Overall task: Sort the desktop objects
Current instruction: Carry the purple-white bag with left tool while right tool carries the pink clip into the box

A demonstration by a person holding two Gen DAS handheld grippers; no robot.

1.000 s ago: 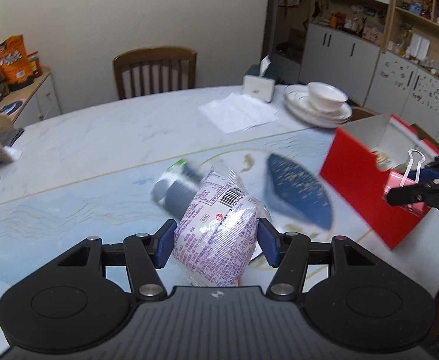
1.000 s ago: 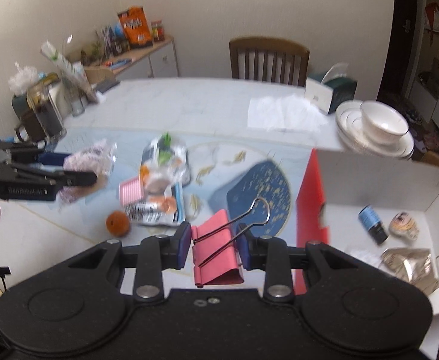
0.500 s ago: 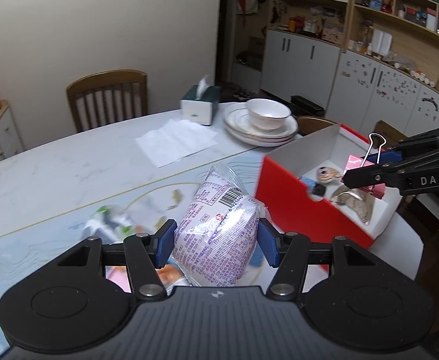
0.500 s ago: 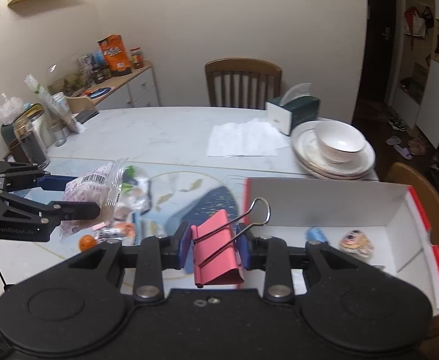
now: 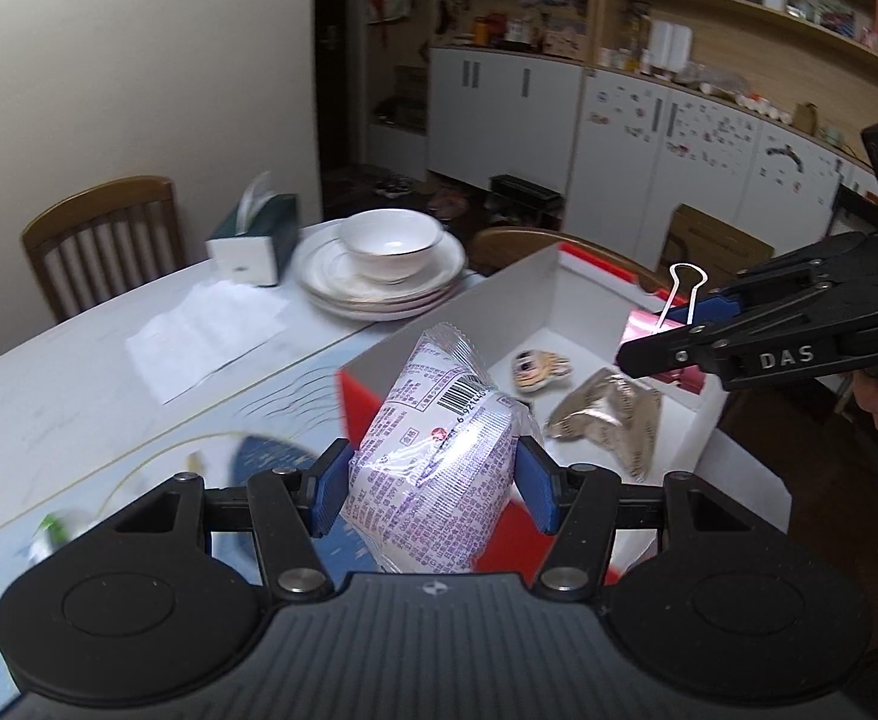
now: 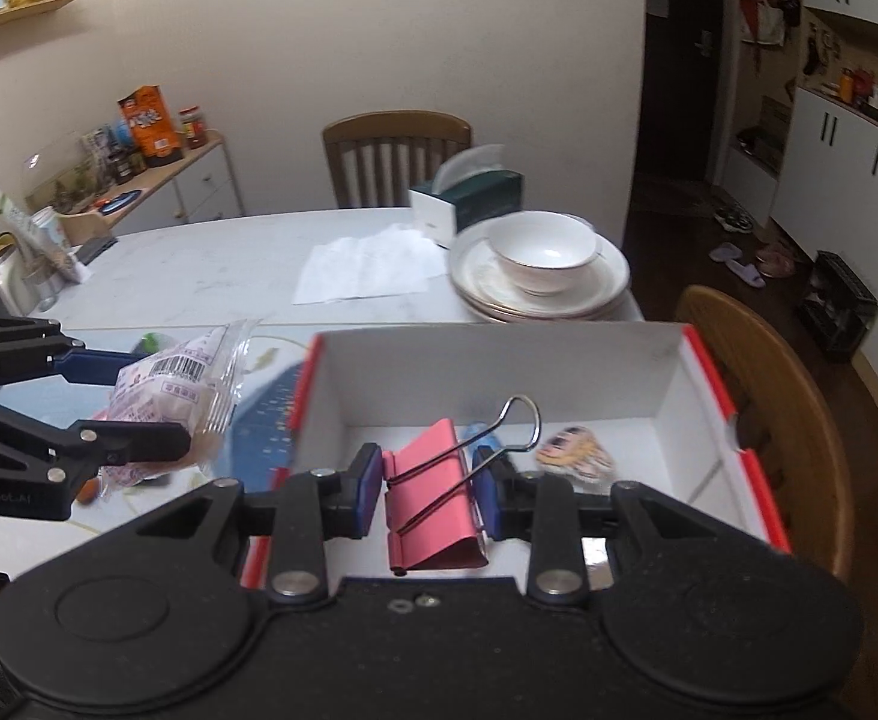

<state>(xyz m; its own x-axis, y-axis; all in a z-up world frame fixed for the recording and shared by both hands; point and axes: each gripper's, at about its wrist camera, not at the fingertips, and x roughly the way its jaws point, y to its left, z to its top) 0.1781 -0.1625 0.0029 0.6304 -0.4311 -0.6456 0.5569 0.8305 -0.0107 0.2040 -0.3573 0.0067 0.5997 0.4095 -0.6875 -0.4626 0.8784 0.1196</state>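
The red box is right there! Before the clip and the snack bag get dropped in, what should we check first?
1. Pink binder clip gripped firmly by right gripper: ok.
2. Clip above the red box opening: ok.
3. Snack bag held by left gripper: ok.
4. Bag above the opening: not ok; it hangs by the box's near wall.
5. Bare floor left beside the silver packet and cartoon packet: ok.
6. Grippers apart from each other: ok.
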